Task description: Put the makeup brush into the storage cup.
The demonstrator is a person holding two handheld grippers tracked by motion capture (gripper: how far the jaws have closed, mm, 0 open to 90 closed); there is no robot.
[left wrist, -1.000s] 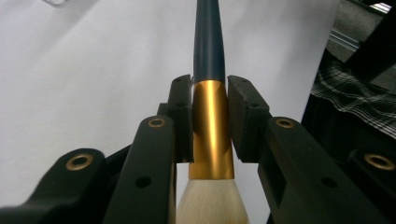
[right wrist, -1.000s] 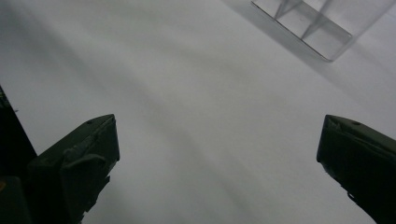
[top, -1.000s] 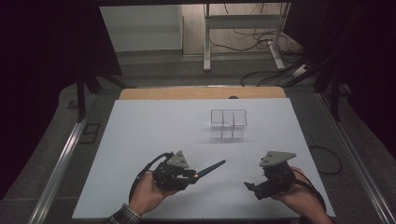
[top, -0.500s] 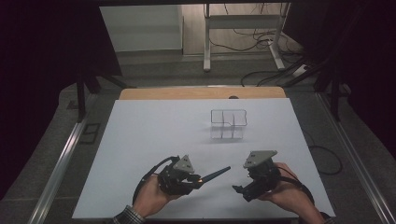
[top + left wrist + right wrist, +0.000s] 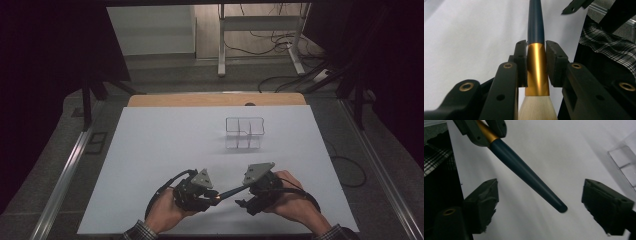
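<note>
Gold ferrule and pale bristles of brush (image 5: 537,67) seen close in left gripper view, blurred to a dark stick in high view (image 5: 231,191). Clear divided box (image 5: 244,132) further up white table (image 5: 150,150), well apart, nothing blocking. Left gripper (image 5: 212,196) clamped on ferrule, handle pointing at right gripper (image 5: 243,202). Right jaws apart, just been closing, handle tip (image 5: 560,208) between them, untouched.

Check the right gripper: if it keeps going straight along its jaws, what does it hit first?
Most likely the dark blue tapered handle of the brush, which the left gripper holds by its gold ferrule. The handle's tip sits between the right gripper's open, closing jaws, untouched. Depth is uncertain; beyond lies the white table.
</note>
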